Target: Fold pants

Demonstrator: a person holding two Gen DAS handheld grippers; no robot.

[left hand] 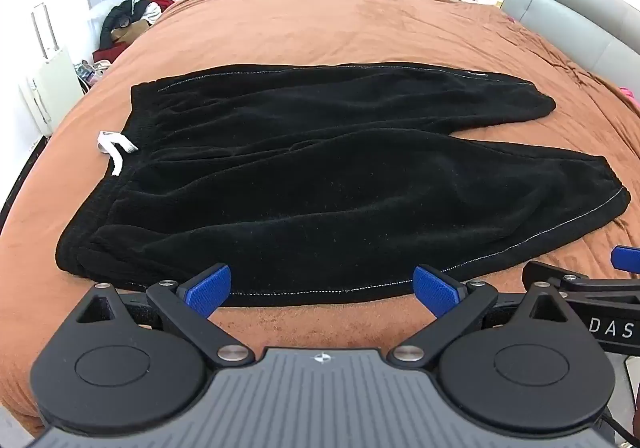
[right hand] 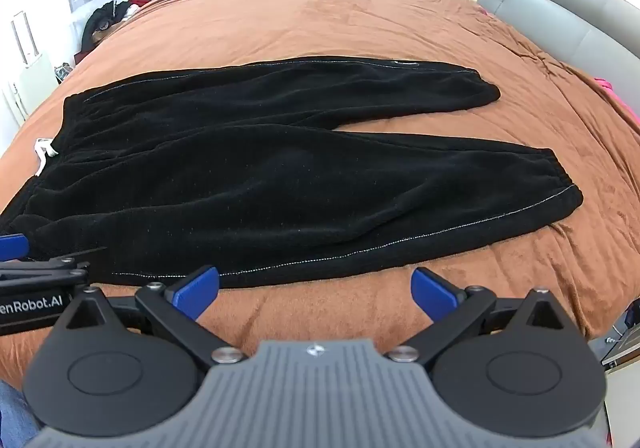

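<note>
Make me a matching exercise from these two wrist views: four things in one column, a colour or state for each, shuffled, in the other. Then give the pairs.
Things:
1. pants
2. bedspread
3. drawstring
4. left gripper

Colour or state:
A. white, at the waistband
B. jaws wide open, holding nothing
C. black, spread flat, legs apart
D. brown, beneath everything

Pairs: 1-C, 2-D, 3-A, 4-B

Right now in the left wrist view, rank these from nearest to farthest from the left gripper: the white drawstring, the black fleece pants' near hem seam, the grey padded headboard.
1. Near hem seam, just ahead of the left gripper.
2. White drawstring, left, at the waistband.
3. Grey padded headboard, far right.
</note>
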